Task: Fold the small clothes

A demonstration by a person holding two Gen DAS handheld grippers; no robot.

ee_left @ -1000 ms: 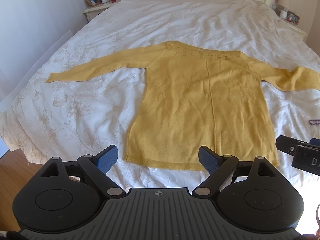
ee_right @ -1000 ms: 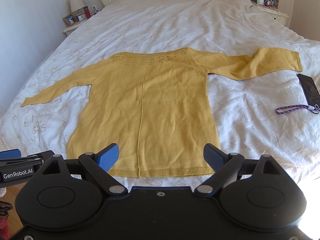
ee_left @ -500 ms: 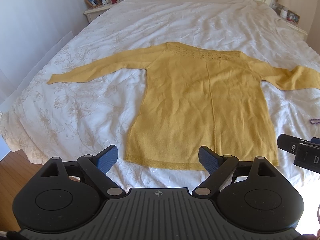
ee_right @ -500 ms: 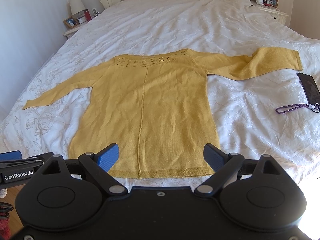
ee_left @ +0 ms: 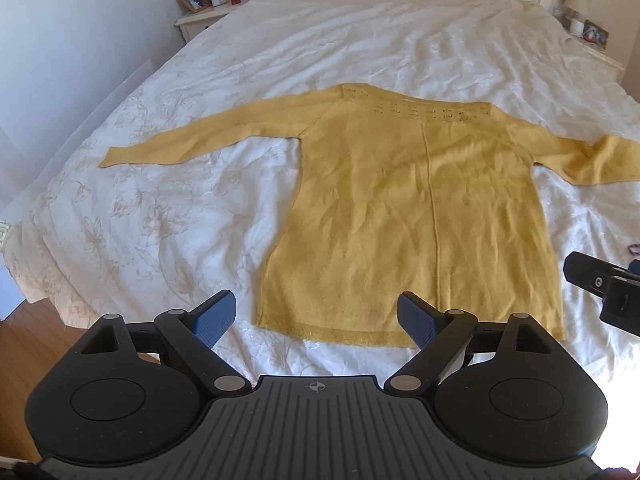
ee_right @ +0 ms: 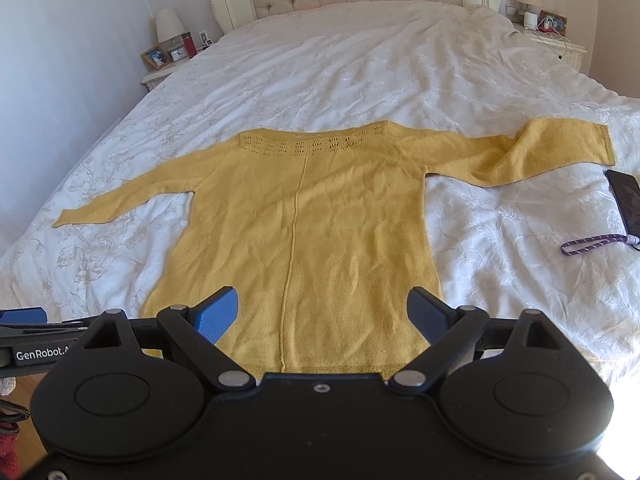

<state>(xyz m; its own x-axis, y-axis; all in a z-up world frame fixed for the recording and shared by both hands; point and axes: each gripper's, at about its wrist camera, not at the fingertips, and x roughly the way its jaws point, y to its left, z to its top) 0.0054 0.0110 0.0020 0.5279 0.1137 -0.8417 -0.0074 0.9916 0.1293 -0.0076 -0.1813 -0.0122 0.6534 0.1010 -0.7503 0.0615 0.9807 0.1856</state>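
1. The yellow sweater [ee_right: 304,232] lies flat on the bed [ee_right: 360,64], hem nearest, sleeves spread, so it looks ready for a first fold.
2. The left gripper [ee_left: 316,318] and right gripper [ee_right: 322,314] hang spread and empty by the hem.
3. The right sleeve's [ee_right: 560,148] end looks doubled over, though fisheye distortion blurs this.

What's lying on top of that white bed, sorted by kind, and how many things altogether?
Yellow sweater: 1
Dark phone: 1
Purple strap: 1
Total: 3 things on the bed
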